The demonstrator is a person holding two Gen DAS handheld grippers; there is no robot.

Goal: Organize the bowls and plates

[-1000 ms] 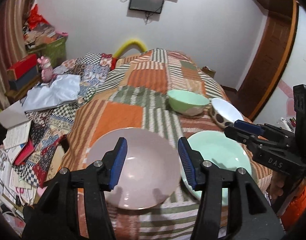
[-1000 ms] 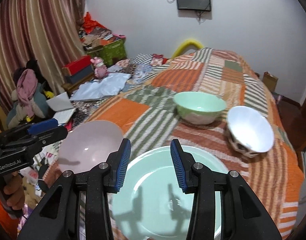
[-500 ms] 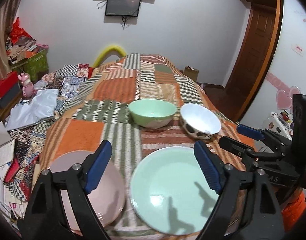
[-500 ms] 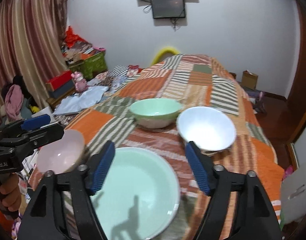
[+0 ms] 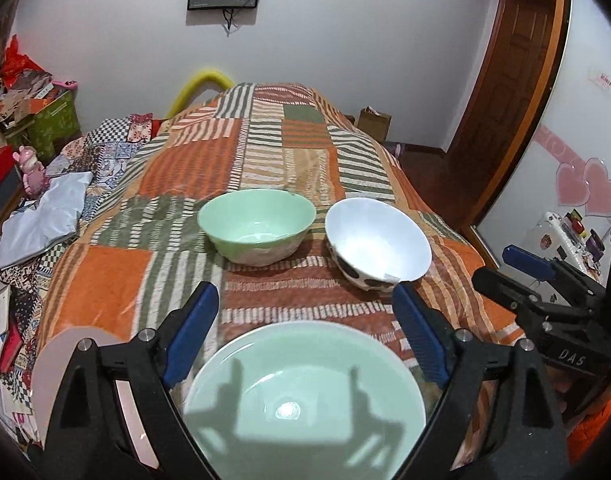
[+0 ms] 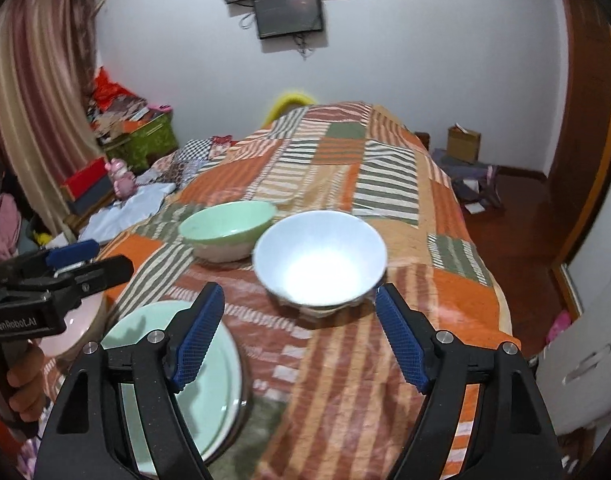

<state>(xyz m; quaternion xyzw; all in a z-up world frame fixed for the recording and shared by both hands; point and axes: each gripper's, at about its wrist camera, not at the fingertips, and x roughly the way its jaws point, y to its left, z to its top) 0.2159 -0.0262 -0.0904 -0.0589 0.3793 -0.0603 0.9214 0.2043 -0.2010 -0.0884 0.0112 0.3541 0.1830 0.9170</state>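
- We see a bed [image 5: 265, 148] covered in an orange, green and cream patchwork quilt, with four dishes near its close end.
- A green plate [image 5: 305, 400] lies nearest us; a pink plate [image 5: 61, 352] lies just beside it, at the bed's left edge.
- Further back, a green bowl [image 5: 257, 228] and a white bowl [image 6: 319, 258] with dark spots on its outside stand upright, close together.
- Our left tool [image 5: 305, 336] hangs over the green plate, its jaws opening, with nothing pressed between the blue pads.
- Our right tool [image 6: 299, 334] points at the white bowl, jaws spread and released, holding nothing.
- We judge that nothing is stacked yet: each hand is lining up on a dish.
- The next move seems to call for lowering a tool until one pad slips under a rim, then clenching; the thin plate edge on soft bedding may be awkward to catch.
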